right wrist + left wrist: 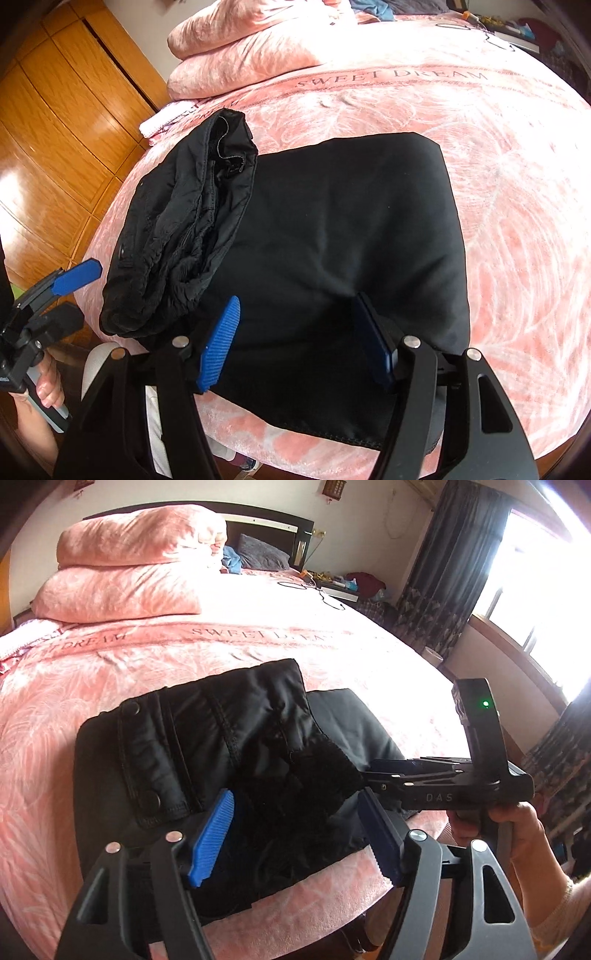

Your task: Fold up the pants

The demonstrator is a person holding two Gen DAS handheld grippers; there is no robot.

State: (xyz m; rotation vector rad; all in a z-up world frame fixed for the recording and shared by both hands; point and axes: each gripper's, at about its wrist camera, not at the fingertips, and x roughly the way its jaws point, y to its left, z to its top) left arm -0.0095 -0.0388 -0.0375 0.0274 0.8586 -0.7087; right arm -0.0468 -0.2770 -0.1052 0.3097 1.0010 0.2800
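Observation:
Black pants [221, 746] lie folded in a thick bundle on the pink bed near its front edge. In the right wrist view the pants [332, 240] show a flat smooth part at the right and the bunched waistband end [177, 229] at the left. My left gripper [295, 830] is open over the near edge of the pants, holding nothing. My right gripper [295, 339] is open over the flat part, empty. The right gripper also shows in the left wrist view [388, 771], its fingers at the bundle's right side. The left gripper's blue fingertip [77, 277] shows at the left of the right wrist view.
The pink bedspread [258, 646] reads "SWEET DREAM". Folded pink quilts [129, 565] are stacked at the head. A wooden wardrobe [55, 129] stands to the left. A window and dark curtains [443, 572] are at the right, with a cluttered nightstand [340, 583].

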